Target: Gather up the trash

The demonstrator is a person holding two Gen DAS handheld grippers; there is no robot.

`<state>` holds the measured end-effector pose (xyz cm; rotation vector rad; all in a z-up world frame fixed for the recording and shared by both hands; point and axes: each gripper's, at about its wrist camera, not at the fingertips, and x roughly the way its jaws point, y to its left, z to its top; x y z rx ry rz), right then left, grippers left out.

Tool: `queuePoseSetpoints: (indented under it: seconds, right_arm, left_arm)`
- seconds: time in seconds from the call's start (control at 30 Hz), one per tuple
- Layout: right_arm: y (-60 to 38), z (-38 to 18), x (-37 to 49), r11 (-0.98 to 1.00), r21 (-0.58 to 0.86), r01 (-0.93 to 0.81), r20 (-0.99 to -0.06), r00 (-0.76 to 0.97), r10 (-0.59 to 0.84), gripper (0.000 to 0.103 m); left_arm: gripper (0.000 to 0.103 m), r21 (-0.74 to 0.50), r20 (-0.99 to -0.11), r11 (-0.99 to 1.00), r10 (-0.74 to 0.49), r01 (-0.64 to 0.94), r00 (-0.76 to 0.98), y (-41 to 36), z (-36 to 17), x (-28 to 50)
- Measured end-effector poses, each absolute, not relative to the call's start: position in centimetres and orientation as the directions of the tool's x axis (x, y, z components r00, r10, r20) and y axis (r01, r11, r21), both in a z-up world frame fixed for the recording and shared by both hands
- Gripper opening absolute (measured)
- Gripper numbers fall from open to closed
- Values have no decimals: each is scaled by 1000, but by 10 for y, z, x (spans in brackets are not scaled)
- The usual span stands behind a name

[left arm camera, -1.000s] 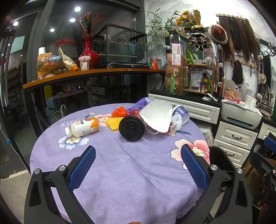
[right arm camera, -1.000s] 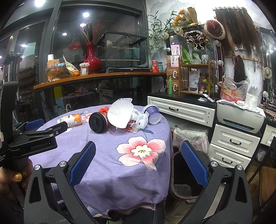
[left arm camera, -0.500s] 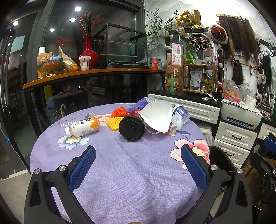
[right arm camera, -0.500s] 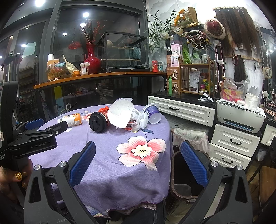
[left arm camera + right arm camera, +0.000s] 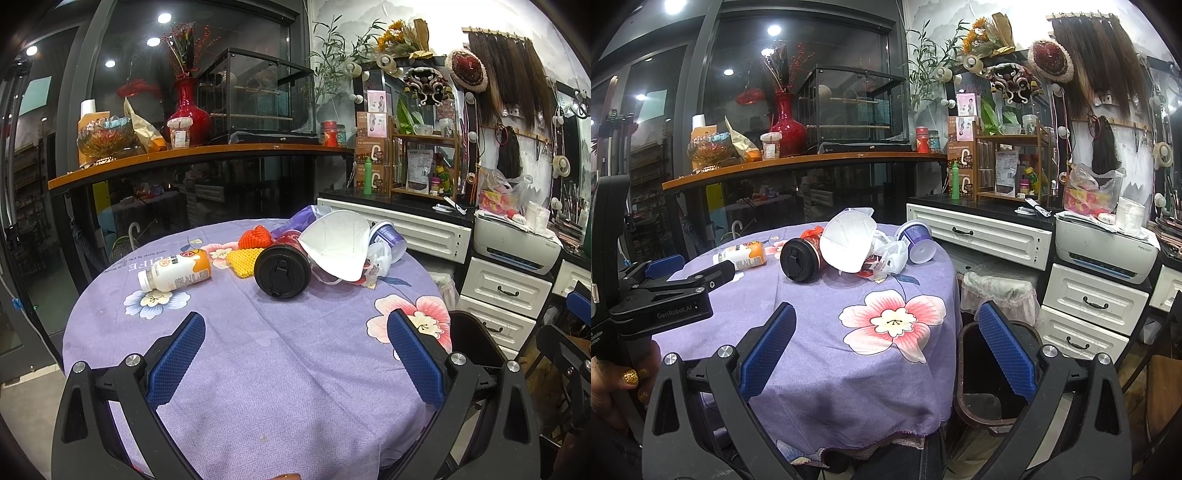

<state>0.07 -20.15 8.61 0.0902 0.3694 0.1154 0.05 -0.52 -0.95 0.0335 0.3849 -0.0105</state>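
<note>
Left wrist view
Left gripper (image 5: pixel 295 354): jaws spread wide, nothing between them, hovering above the near part of the table.
Table (image 5: pixel 258 387): round, under a purple cloth with flower prints.
Trash pile: heaped at the far side of the table, well apart from the gripper.
Black-lidded cup (image 5: pixel 282 271): on its side, lid facing the camera, middle of the pile.
White face mask (image 5: pixel 338 245): draped over the cup's right side.
Purple yogurt cup (image 5: pixel 388 238): tipped over, right of the mask.
Plastic bottle (image 5: pixel 175 271): lying flat, left of the pile, a little apart from it.
Orange and yellow foam nets (image 5: pixel 249 247): between the bottle and the cup.

Right wrist view
Right gripper (image 5: pixel 886 354): fingers set wide apart, empty, over the table's near right edge.
Trash bin (image 5: pixel 993 373): dark, on the floor just right of the table, partly behind the right finger.
Trash pile: far on the table; cup (image 5: pixel 799 260), mask (image 5: pixel 849 242), crumpled plastic bag (image 5: pixel 892 254), yogurt cup (image 5: pixel 918 242), bottle (image 5: pixel 746 254) far left.
Left gripper (image 5: pixel 672 273): seen side-on at left, held by a hand (image 5: pixel 613 391).
</note>
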Motion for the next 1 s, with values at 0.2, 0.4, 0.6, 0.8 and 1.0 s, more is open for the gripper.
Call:
queuePoseSetpoints:
  seconds: [0.2,0.4,0.6,0.8,1.0]
  right_arm:
    - [-195,75,18,990,82,-119,-400,906,142,98]
    - [-180,49,59,978,77,-194,-499,842,206,98]
    - [-176,46,105,956,119,-267,-550,784,287,98]
    - [-158,45,158,952,84,-295,-569,770,289,98]
    - [-144,55,222,954,82,-290,-566,774,284,87]
  left_arm:
    - [98,52,-432,998,2,22,902,3,-23,22]
    - [98,45,-523,998,-18,49,852,14,-36,48]
    - [98,9,-583,996,-68,91,809,31,-38,74]
    - [98,5,-607,995,-74,96,791,48,-39,99]
    - [98,3,-625,998,-46,62,780,71,-35,128]
